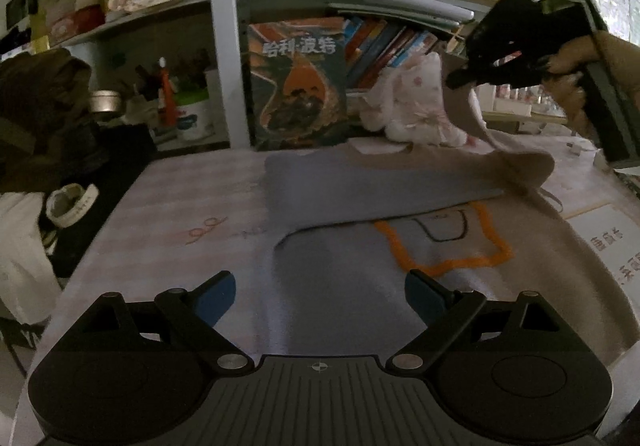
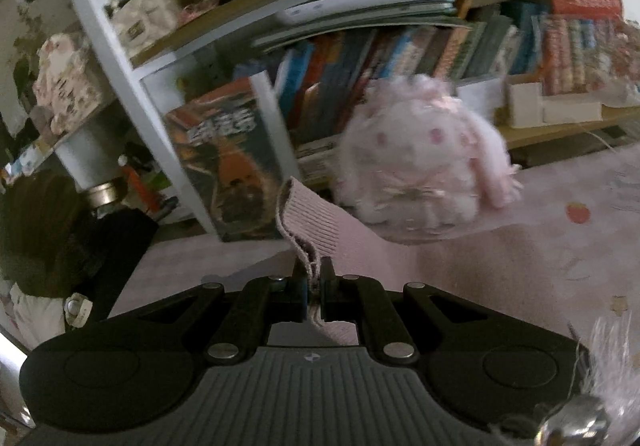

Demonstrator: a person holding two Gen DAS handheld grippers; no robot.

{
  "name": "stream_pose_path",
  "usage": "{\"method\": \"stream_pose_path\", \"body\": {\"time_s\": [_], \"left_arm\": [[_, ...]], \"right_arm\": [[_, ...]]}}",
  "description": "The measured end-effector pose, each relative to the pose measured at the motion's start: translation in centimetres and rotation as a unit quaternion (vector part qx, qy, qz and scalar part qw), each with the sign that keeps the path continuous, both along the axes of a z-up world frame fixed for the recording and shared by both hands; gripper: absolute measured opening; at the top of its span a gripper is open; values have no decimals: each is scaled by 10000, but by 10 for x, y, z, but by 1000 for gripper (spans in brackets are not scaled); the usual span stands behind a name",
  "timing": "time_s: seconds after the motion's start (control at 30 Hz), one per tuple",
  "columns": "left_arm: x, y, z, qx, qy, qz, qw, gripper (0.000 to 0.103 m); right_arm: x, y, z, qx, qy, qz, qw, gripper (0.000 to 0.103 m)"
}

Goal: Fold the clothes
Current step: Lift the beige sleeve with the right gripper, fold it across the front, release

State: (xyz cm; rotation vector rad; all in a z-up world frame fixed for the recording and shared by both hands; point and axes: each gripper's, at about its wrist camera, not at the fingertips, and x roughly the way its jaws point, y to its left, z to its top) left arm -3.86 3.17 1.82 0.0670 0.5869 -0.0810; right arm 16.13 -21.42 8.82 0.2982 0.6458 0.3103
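You are mid-fold: your right gripper (image 2: 314, 278) is pinching the ribbed cuff (image 2: 304, 222) of the sweater (image 1: 360, 246), lifting that sleeve above the table's (image 1: 160, 214) far right corner, near the plush toy (image 2: 424, 162). Your left gripper (image 1: 320, 298) is hanging spread and empty over the sweater's near edge. Next, I judge, you are carrying the sleeve across the body and laying it flat.
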Motion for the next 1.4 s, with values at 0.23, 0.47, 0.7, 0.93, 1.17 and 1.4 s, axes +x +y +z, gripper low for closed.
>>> {"method": "stream_pose_path", "body": {"time_s": [0.23,0.47,0.7,0.93,1.17,1.4], "left_arm": [[-8,30,-2,-49,-10,216,9998,94],[-13,53,-5,-153,38,543,9984,94],[-15,60,-6,-153,71,577,9982,94],[-11,58,-7,-167,46,480,9987,94],[0,47,-9,-233,43,246,9994,95],[20,31,-18,-63,477,25,9988,96]], "right_arm": [[13,63,-18,-303,176,341,9988,5],[24,98,-39,-572,437,526,9960,5],[29,111,-54,-656,665,605,9938,6],[19,107,-45,-505,429,658,9956,44],[-8,78,-40,-595,410,511,9961,46],[-64,27,-48,-934,489,160,9943,64]]}}
